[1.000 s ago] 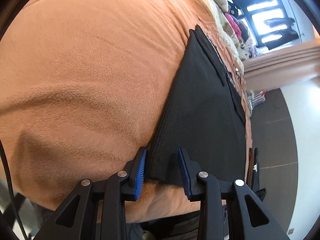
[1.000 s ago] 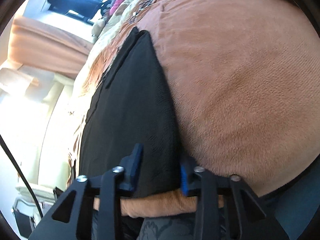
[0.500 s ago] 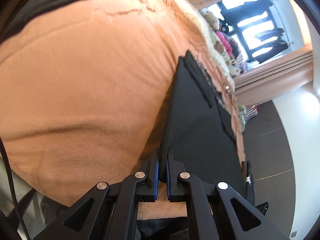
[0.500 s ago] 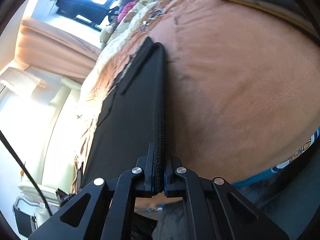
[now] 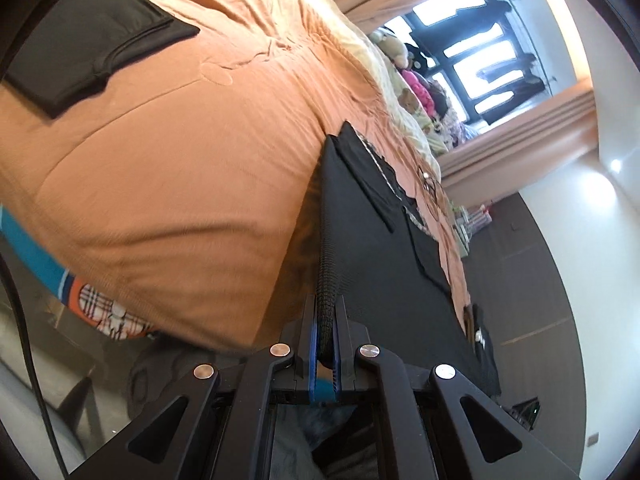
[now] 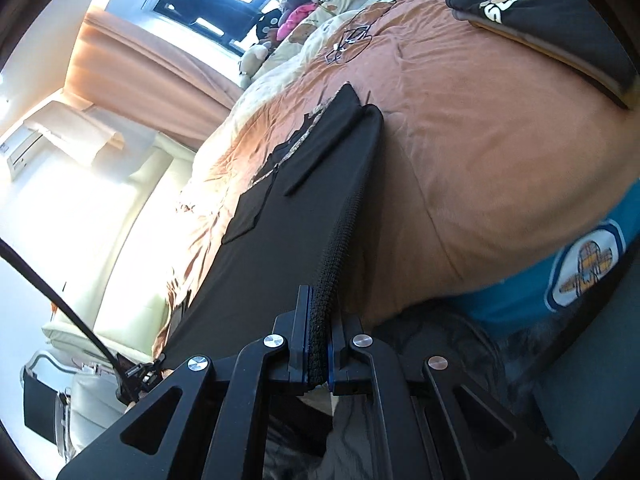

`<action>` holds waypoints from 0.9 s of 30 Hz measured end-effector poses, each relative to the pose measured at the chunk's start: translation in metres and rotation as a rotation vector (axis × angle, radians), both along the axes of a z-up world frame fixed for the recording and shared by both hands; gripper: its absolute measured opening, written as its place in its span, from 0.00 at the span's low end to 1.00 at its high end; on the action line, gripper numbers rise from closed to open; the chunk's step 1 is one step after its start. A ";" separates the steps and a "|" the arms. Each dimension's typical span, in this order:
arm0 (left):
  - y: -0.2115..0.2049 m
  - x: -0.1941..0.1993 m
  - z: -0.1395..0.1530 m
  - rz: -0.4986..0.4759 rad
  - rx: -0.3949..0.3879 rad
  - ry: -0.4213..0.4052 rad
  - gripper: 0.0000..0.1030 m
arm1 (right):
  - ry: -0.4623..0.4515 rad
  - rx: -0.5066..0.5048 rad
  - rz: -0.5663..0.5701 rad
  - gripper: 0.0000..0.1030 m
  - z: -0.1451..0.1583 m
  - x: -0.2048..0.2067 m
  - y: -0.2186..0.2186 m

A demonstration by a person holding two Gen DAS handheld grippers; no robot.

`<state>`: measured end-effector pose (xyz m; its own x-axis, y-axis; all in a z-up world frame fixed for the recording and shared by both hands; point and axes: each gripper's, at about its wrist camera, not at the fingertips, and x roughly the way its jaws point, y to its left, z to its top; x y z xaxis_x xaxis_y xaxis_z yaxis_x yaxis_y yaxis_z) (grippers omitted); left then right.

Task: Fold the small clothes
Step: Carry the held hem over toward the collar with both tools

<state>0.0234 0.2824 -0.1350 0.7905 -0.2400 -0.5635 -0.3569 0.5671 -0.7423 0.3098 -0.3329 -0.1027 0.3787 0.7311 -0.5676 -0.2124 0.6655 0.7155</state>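
A black garment (image 5: 384,256) (image 6: 288,232) lies stretched along the orange bedspread (image 5: 168,168) (image 6: 480,128). Its near ribbed hem is pinched at both corners and raised off the bed. My left gripper (image 5: 326,320) is shut on the hem's left corner, the blue pads pressing the knit band. In the right wrist view my right gripper (image 6: 320,336) is shut on the hem's right corner in the same way. The far end of the garment still rests flat on the bed.
A folded black garment (image 5: 88,40) lies at the far left of the bed. Another black item with white lettering (image 6: 552,12) lies at the far right. A blue patterned sheet (image 6: 560,280) shows at the bed's near edge. Stuffed toys (image 5: 404,60) sit near the window.
Both grippers closed on the hem's corners, which lay flat between open jaws before, and lifted them up and back from the bed. More of the bed and room now shows.
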 end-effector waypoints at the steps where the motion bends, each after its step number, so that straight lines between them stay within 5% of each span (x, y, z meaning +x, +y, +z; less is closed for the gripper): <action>1: -0.003 -0.005 0.002 -0.009 0.005 -0.002 0.05 | 0.002 0.000 0.001 0.02 0.000 -0.005 -0.003; 13: -0.018 -0.038 0.048 -0.055 0.052 -0.076 0.05 | -0.053 0.036 0.014 0.02 0.026 -0.024 -0.028; 27: 0.019 0.074 0.112 -0.051 0.132 -0.088 0.05 | -0.209 -0.013 0.046 0.02 0.086 0.081 0.025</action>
